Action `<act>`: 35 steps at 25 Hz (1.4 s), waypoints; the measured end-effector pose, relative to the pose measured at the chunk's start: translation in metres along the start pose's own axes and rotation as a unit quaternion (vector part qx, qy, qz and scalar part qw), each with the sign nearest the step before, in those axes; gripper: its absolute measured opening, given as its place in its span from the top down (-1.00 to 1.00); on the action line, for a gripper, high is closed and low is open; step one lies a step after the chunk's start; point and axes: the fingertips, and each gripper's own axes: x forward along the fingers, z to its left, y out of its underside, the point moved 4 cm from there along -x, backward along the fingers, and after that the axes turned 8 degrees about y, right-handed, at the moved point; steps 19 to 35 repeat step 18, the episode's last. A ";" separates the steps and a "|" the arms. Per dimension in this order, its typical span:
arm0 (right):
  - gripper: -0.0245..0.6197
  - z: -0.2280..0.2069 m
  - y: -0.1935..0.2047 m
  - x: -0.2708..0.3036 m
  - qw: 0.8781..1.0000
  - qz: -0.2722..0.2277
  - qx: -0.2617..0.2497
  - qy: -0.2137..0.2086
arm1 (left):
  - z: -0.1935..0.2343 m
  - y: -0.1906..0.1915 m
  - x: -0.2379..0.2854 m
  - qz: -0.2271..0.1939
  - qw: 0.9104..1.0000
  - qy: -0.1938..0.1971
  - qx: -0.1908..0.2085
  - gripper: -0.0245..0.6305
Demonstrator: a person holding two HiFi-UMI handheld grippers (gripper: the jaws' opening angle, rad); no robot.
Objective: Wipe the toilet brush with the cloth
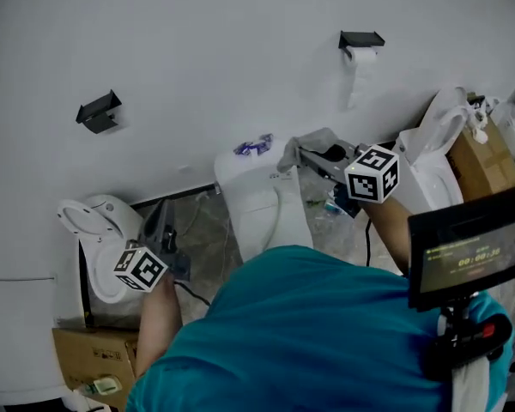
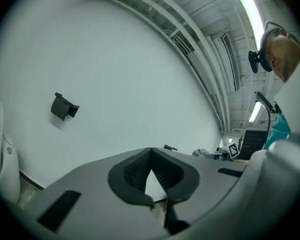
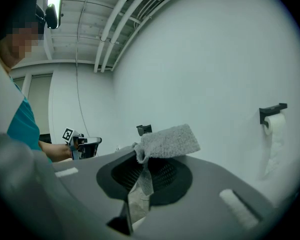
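Note:
I see no toilet brush in any view. My right gripper (image 1: 302,154) is held up before the white wall, shut on a grey cloth (image 1: 314,141). In the right gripper view the cloth (image 3: 170,141) stands up out of the closed jaws of that gripper (image 3: 142,156), and a strip of it hangs down between them. My left gripper (image 1: 161,215) is lower at the left and points at the wall. Seen in its own view, this gripper (image 2: 151,154) is shut with its pads meeting at the tips, and nothing shows between them.
A white toilet (image 1: 257,200) stands against the wall in the middle, another (image 1: 99,230) at the left and a third (image 1: 429,157) at the right. Cardboard boxes (image 1: 90,354) sit low left. On the wall are a black bracket (image 1: 99,110) and a toilet roll (image 1: 363,56).

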 end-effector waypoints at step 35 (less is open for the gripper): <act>0.82 -0.005 0.012 -0.005 1.000 0.013 -0.009 0.006 | -0.007 0.019 0.012 0.012 0.999 0.015 -0.029 0.90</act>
